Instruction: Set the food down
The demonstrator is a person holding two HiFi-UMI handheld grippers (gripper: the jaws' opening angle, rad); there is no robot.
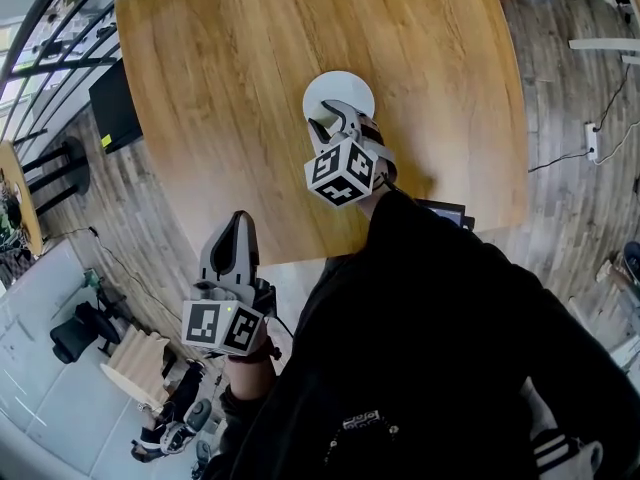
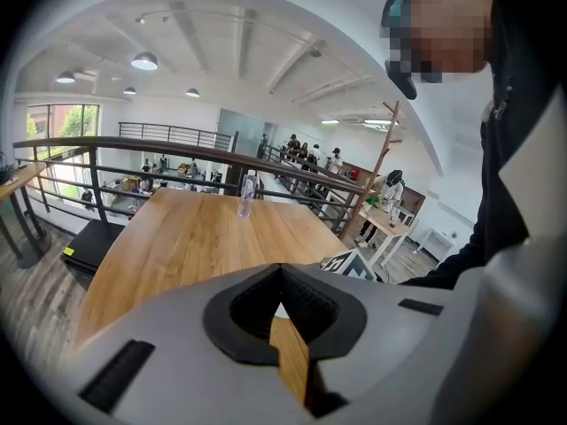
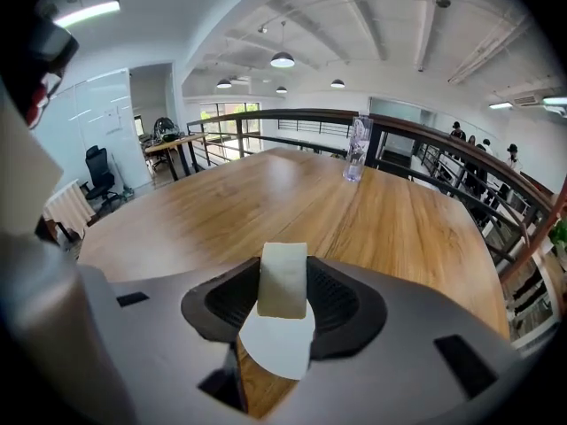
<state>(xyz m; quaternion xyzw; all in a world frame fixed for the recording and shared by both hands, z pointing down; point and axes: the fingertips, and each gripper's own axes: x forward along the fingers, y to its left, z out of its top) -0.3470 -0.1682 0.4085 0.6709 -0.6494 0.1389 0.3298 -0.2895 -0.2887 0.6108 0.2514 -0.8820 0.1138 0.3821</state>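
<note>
Holding the food [image 3: 283, 280], a pale block, clamped between its pads, your right gripper [image 1: 335, 120] hangs over the white plate [image 1: 340, 85] at the centre of the head view, on the wooden table [image 1: 230, 88]. Your left gripper [image 1: 240, 224], lower left in that view at the table's edge, has its jaws together and empty. A clear bottle [image 3: 356, 159] stands upper right in the right gripper view

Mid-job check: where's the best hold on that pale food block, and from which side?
Grip the pale food block across its two flat side faces, near the middle, coming from above on the near side, as the right tongs do now. It is a narrow upright slab, so those faces probably seat flat against the tongs and leave its lower end free over the white plate.
</note>
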